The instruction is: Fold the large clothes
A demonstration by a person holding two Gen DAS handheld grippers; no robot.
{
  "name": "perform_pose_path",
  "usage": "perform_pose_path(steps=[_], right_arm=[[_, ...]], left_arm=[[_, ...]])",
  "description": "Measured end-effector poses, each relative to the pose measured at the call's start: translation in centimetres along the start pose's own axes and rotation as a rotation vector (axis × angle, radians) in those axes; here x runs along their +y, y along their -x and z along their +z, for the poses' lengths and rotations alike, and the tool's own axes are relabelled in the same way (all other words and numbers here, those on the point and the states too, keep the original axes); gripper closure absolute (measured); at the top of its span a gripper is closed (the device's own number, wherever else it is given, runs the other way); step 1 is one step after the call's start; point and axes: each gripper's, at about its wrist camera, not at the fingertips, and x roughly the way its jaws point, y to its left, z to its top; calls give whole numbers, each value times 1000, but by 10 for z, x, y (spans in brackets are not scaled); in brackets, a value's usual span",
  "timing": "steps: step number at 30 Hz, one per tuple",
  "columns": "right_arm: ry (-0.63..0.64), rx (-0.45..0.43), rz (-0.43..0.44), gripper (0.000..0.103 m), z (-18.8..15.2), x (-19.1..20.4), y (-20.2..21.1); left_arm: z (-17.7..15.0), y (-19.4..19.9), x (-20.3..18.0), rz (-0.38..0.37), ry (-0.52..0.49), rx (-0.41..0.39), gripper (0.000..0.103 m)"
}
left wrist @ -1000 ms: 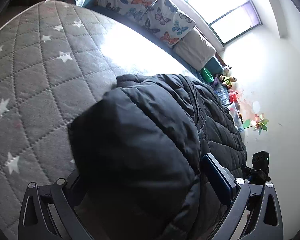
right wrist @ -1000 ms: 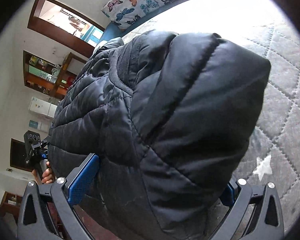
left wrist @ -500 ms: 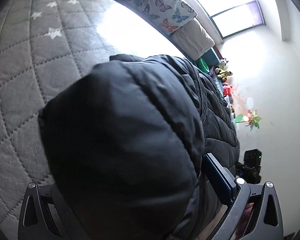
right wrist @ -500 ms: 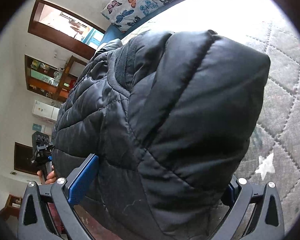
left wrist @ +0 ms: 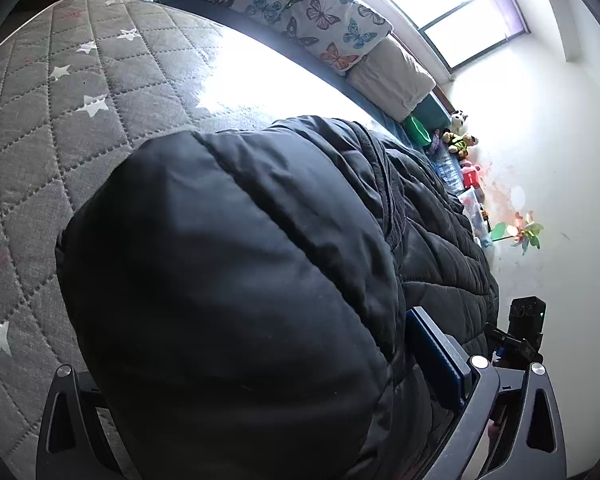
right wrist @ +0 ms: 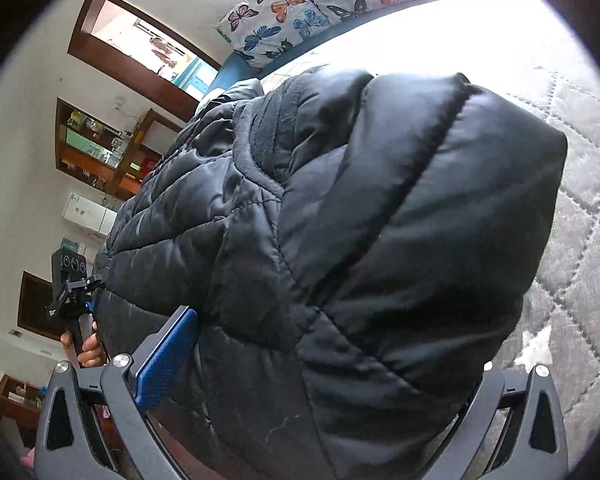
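Note:
A black quilted puffer jacket point(left wrist: 240, 280) fills both views, its bulk hanging over the grey star-quilted mattress point(left wrist: 60, 128). My left gripper point(left wrist: 260, 420) is shut on the jacket; only its right blue pad point(left wrist: 432, 352) shows, the other finger is hidden by fabric. In the right wrist view the jacket point(right wrist: 360, 240) bulges between the fingers of my right gripper point(right wrist: 320, 400), which is shut on it; the left blue pad point(right wrist: 168, 352) shows. The other gripper shows at each view's edge, right point(left wrist: 520, 332) and left point(right wrist: 72, 292).
Butterfly-print pillows point(left wrist: 296, 12) and a beige pillow point(left wrist: 392, 76) lie along the far edge of the bed under a window. Toys point(left wrist: 460, 144) line the wall. The right wrist view shows wooden shelves point(right wrist: 100, 148) and a doorway point(right wrist: 140, 48).
The left view first closed in on the jacket, then drew back, showing more mattress and pillows. The right view shifted slightly. Both grippers kept hold of the jacket.

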Motion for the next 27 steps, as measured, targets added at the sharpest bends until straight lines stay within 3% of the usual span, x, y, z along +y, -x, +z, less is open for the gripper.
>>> perform_pose_path(steps=[8, 12, 14, 17, 21, 27], right_arm=[[11, 30, 65, 0, 5, -6, -1], [57, 1, 10, 2, 0, 7, 2], [79, -38, -11, 24, -3, 12, 11], [106, -87, -41, 43, -8, 23, 28], [168, -113, -116, 50, -14, 43, 32], [224, -155, -171, 55, -23, 56, 47]], left_arm=[[6, -6, 2, -6, -10, -2, 0], [2, 4, -22, 41, -125, -42, 22], [0, 9, -37, 63, -179, -58, 33], [-4, 14, -59, 106, -236, -89, 45], [-14, 19, -83, 149, -283, -125, 51], [-21, 19, -107, 143, -311, -129, 55]])
